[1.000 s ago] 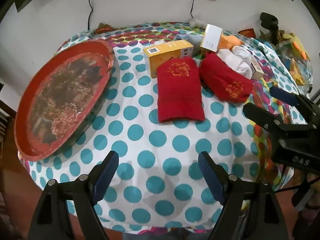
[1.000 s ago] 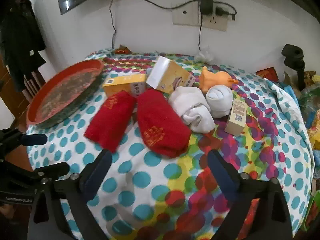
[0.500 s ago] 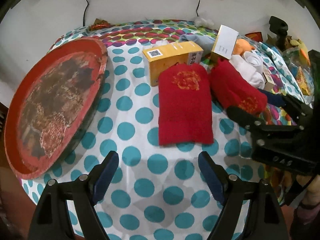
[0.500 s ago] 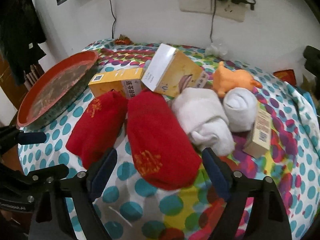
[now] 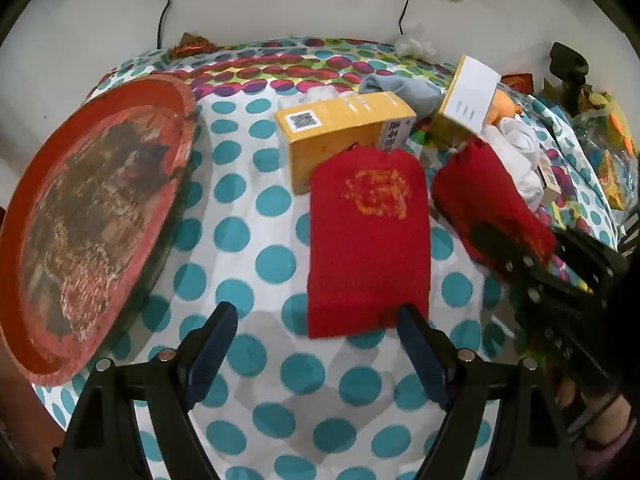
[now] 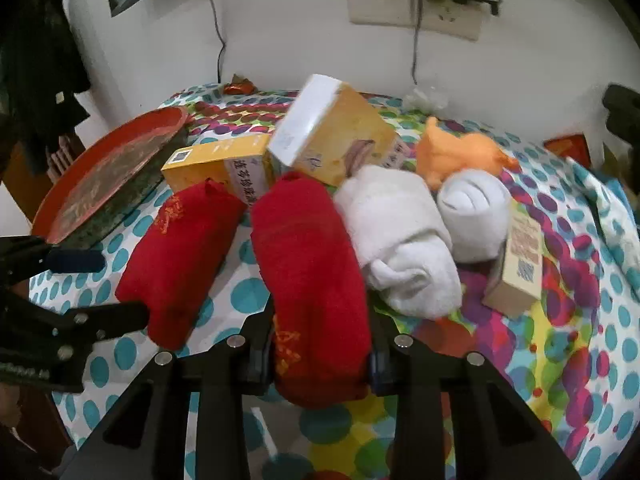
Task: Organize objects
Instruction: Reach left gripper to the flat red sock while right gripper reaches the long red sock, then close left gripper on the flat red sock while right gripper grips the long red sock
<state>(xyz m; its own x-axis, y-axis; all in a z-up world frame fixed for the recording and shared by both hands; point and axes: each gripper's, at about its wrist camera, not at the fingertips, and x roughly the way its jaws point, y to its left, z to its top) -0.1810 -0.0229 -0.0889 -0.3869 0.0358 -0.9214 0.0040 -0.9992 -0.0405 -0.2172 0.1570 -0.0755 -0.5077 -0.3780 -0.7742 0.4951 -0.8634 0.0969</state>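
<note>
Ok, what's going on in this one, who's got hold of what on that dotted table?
A person is tidying a cluttered table with tongs in each hand. The right tongs have just closed on the near end of one rolled red sock, which still lies on the dotted cloth. The left tongs are open and empty, just short of the other red sock. Yellow boxes, white socks and an orange toy sit behind; the red tray waits on the left.

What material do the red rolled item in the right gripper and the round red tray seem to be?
Red roll: soft knitted fabric, matte, fuzzy, likely a sock; it dents where gripped. Round red tray: hard, probably lacquered wood or metal; its paint is worn and flaking.
</note>
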